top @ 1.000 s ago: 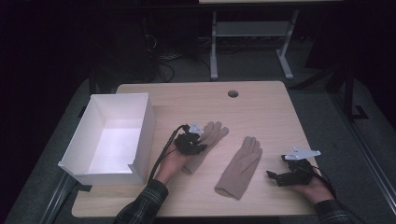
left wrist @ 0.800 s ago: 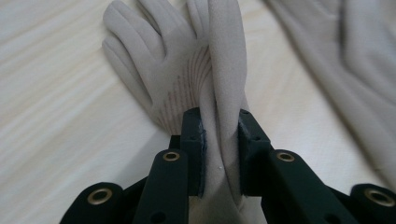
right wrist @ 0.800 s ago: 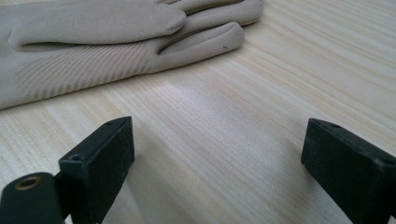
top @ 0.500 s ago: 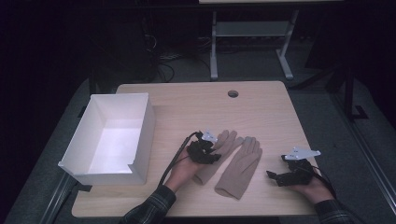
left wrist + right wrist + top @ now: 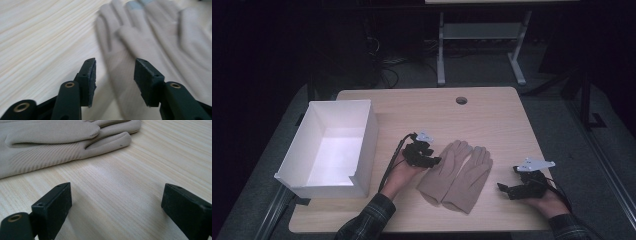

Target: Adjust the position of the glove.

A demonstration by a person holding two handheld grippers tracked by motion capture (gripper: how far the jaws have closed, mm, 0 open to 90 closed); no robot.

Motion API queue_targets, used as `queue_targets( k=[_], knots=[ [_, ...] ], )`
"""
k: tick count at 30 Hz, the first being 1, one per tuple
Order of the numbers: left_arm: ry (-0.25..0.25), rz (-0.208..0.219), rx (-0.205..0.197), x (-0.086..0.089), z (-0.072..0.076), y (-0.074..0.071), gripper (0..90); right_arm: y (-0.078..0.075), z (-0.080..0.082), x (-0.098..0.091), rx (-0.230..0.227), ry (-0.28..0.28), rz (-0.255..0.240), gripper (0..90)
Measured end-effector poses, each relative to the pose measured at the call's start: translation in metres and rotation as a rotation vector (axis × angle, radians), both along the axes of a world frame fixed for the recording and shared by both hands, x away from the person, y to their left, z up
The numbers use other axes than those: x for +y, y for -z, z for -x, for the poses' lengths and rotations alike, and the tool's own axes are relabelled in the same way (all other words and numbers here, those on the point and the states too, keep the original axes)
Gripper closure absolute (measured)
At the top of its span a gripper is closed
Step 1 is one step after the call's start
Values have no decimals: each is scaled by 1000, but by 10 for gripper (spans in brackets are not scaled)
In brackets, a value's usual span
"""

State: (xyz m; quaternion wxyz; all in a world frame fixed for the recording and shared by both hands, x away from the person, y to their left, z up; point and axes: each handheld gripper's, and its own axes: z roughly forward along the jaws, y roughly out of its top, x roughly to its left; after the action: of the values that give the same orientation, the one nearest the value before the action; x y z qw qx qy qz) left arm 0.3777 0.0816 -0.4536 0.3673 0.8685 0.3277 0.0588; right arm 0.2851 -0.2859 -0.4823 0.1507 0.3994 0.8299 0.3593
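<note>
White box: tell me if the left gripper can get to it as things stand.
Probably yes: the left gripper, jaws just opened off the gloves, holds nothing, and bare table separates it from the white box.

Two beige gloves — flat, side by side, edges touching, fingers pointing away — on the table's near middle.

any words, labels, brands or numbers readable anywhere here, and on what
None can be read.
The two beige gloves are plain, with only grey patches at some fingertips.
The white box has blank walls.
The wooden table carries no print.
The left gripper and right gripper show no readable marking.
</note>
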Motion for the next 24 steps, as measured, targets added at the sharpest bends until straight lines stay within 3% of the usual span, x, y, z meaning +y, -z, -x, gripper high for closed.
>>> queue_targets(
  k=[6,10,11,13,16,23,24],
  knots=[
    [13,-39,12,-3,-1,8,567,0,0,0,0,0,-1,88],
    [21,-42,14,-4,1,8,658,0,0,0,0,0,0,88],
    [23,-35,23,-5,1,9,658,0,0,0,0,0,0,88],
    [35,-20,43,-6,2,9,765,0,0,0,0,-1,-1,88],
    [40,-28,36,-7,2,8,855,0,0,0,0,-2,0,88],
    [38,-21,34,-6,2,5,889,0,0,1,1,1,0,104],
    [37,2,35,-5,2,2,889,-1,1,1,5,0,0,143]
  ],
)
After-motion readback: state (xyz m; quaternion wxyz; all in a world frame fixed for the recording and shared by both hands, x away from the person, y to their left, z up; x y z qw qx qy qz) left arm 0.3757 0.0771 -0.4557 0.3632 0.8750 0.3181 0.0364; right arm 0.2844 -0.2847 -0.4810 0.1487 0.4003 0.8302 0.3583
